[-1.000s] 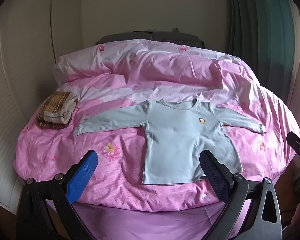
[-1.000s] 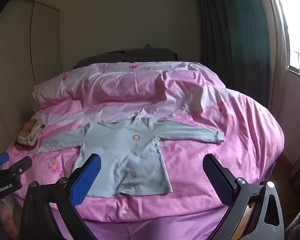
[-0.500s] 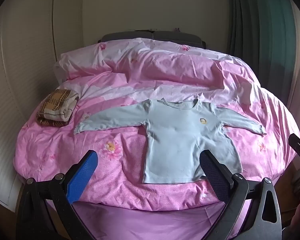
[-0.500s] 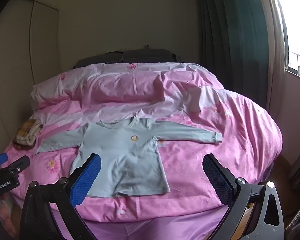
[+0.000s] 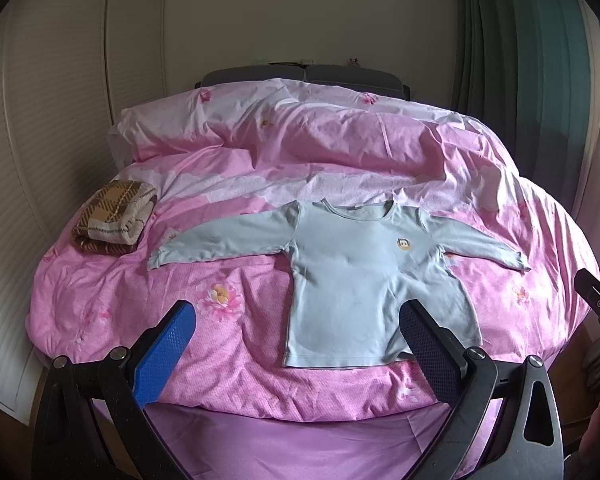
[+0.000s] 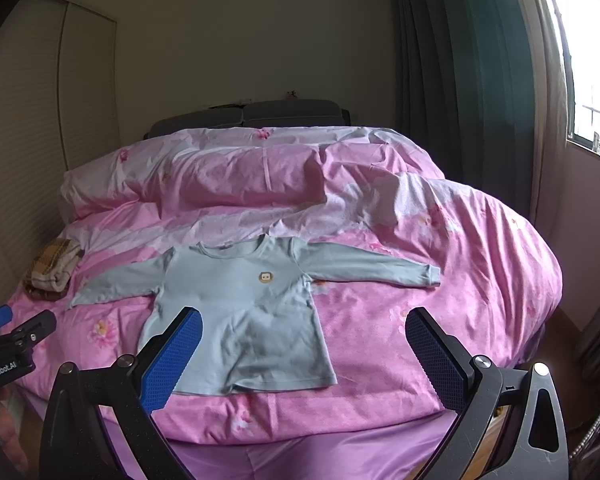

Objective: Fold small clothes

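Observation:
A small light blue long-sleeved shirt [image 5: 360, 272] lies flat, front up, sleeves spread, on the pink duvet [image 5: 260, 360]; it also shows in the right wrist view [image 6: 244, 312]. My left gripper [image 5: 296, 344] is open and empty, held above the bed's near edge, in front of the shirt's hem. My right gripper [image 6: 304, 352] is open and empty, also short of the hem, toward the shirt's right side. Neither touches the shirt.
A folded brown plaid cloth [image 5: 116, 216] lies at the bed's left side, also seen in the right wrist view [image 6: 54, 266]. Bunched pink bedding [image 5: 300, 132] lies behind the shirt. Dark curtains [image 6: 460, 100] and a window [image 6: 592, 80] stand on the right.
Both grippers have drawn back and risen slightly, so the bed and shirt look a little farther away. The shirt has not moved.

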`<action>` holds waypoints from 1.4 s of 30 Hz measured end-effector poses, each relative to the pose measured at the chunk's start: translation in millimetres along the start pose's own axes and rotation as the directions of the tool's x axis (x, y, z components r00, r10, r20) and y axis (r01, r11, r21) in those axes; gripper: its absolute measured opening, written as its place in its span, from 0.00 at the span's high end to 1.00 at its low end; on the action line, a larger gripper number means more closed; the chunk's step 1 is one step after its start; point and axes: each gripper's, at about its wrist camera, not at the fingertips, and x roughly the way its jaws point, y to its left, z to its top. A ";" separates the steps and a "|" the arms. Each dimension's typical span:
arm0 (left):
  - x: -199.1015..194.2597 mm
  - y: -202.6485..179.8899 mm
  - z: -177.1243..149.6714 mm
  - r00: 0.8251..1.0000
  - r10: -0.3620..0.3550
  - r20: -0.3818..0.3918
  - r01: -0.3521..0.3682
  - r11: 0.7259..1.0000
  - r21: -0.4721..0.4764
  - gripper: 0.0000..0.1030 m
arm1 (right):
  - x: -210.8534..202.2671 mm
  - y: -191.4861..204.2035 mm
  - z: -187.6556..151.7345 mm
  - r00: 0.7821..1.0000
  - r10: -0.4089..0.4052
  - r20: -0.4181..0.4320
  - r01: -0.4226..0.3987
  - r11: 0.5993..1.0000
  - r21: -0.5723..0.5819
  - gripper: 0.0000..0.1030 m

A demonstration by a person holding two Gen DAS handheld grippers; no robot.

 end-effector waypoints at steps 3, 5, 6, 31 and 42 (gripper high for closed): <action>0.4 0.8 0.2 1.000 -0.003 -0.001 0.003 1.000 -0.002 0.00 | -0.3 0.3 -0.1 1.000 -0.002 0.001 0.002 1.000 -0.001 0.00; -1.8 -0.8 2.2 1.000 -0.002 -0.001 0.002 1.000 -0.001 0.00 | -0.5 0.2 -0.3 1.000 -0.002 0.002 0.002 1.000 0.000 0.00; -1.9 -0.3 2.4 1.000 -0.003 -0.001 0.003 1.000 -0.002 0.00 | -0.3 -0.1 -0.4 1.000 -0.002 0.002 0.002 1.000 0.001 0.00; -5.4 -3.6 3.2 1.000 -0.005 -0.001 0.005 1.000 -0.005 0.00 | 0.7 -2.6 -1.0 1.000 -0.002 0.003 0.002 1.000 0.001 0.00; -5.1 -2.3 3.0 1.000 -0.003 0.001 0.003 1.000 -0.004 0.00 | 2.2 -2.7 -0.2 1.000 -0.003 0.003 0.003 1.000 0.001 0.00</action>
